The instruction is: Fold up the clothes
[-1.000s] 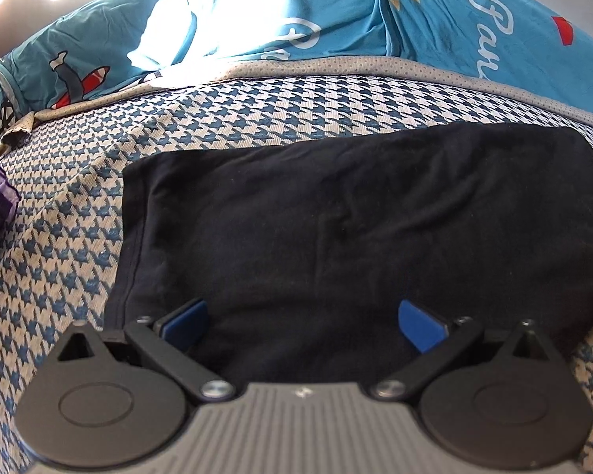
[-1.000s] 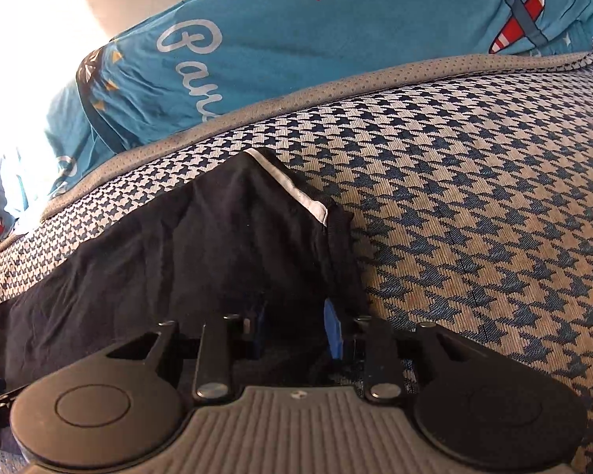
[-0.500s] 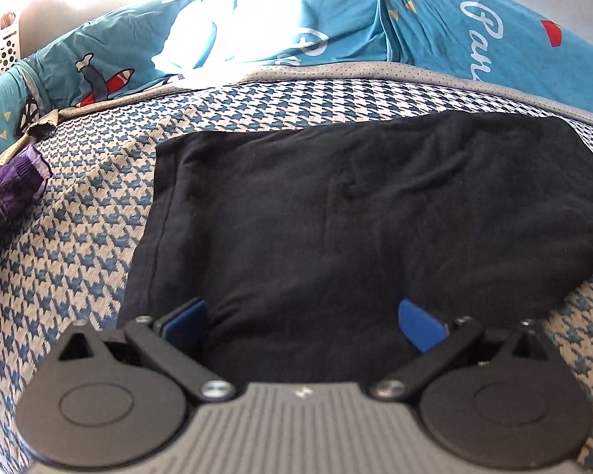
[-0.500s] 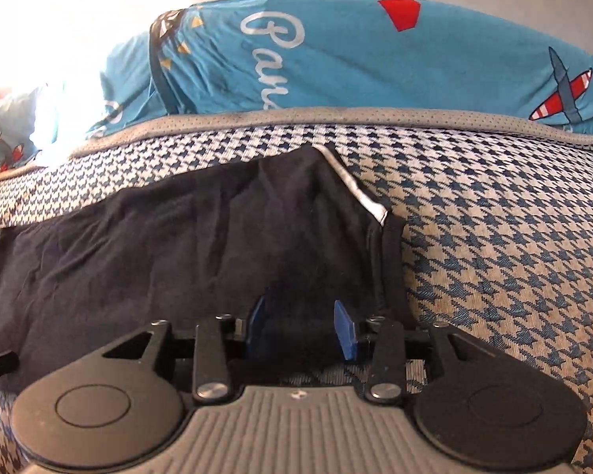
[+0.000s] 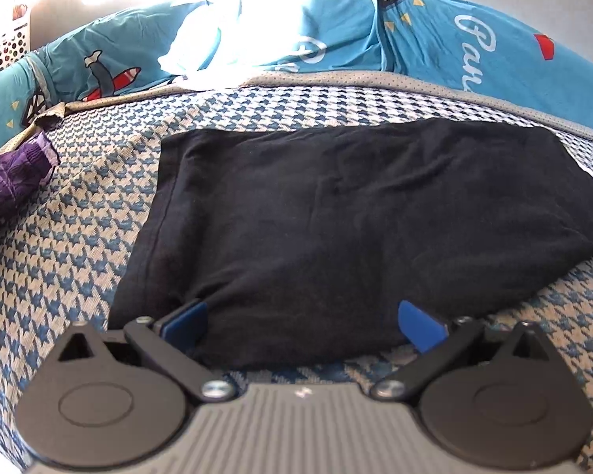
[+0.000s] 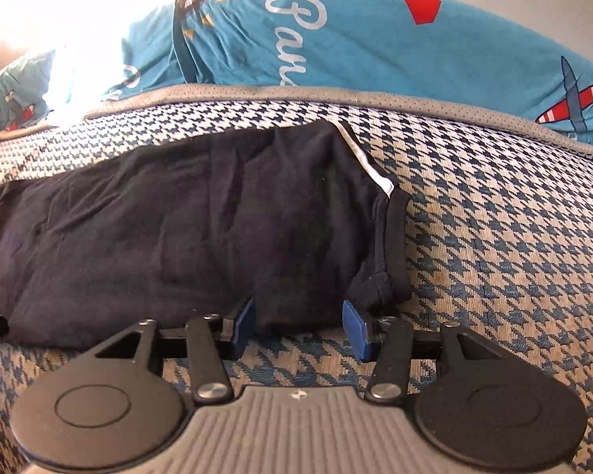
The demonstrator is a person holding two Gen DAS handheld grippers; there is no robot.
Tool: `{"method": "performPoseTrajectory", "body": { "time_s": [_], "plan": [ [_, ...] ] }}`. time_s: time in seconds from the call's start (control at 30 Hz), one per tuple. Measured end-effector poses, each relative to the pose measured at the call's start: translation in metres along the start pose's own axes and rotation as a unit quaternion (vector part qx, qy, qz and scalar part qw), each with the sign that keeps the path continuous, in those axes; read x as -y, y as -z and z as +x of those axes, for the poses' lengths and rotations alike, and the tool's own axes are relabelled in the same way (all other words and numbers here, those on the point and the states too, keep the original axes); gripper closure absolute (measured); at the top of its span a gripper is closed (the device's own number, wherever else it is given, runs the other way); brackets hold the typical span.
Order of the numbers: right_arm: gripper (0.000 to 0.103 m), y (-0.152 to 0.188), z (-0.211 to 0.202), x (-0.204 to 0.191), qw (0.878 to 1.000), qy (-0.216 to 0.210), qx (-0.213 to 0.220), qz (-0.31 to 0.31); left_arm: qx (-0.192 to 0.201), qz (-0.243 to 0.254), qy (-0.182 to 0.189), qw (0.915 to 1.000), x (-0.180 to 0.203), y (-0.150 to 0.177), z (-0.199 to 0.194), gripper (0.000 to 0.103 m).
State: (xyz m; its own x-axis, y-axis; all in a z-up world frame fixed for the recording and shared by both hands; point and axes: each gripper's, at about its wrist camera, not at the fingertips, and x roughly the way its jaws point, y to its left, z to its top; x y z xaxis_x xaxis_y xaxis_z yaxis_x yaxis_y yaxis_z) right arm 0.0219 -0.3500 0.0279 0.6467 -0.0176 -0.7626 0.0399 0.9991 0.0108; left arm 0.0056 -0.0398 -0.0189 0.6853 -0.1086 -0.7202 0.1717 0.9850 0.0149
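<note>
Purple cloth left of black garment, teal bedding behind.

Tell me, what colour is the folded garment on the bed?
Black, best seen from the left wrist.

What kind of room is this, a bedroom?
Probably a bedroom: a black garment lies on a houndstooth bedcover, with a blue printed quilt behind and a laundry basket at the edge.
</note>
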Motion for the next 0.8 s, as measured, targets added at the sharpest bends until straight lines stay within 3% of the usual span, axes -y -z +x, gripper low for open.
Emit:
{"method": "performPoseTrajectory", "body": {
  "time_s": [0.27, 0.43, 0.67, 0.8],
  "plan": [
    [0.054, -0.004, 0.0, -0.018, 1.0, -0.026, 0.006, 0.005, 0.013, 0.012, 0.015, 0.9997, 0.025, -0.017, 0.011, 0.0],
    [0.054, -0.003, 0.01, -0.029, 1.0, -0.029, -0.006, -0.004, -0.008, 0.011, 0.016, 0.9998, 0.031, -0.015, 0.024, 0.0],
    [0.037, 0.005, 0.018, -0.038, 0.998, -0.028, -0.03, -0.045, -0.011, 0.025, 0.011, 0.9995, 0.037, -0.006, 0.022, 0.0],
    [0.035, 0.011, 0.016, -0.039, 0.997, -0.027, -0.04, -0.064, -0.016, 0.031, 0.008, 0.9994, 0.039, -0.002, 0.019, 0.0]
  ]
}}
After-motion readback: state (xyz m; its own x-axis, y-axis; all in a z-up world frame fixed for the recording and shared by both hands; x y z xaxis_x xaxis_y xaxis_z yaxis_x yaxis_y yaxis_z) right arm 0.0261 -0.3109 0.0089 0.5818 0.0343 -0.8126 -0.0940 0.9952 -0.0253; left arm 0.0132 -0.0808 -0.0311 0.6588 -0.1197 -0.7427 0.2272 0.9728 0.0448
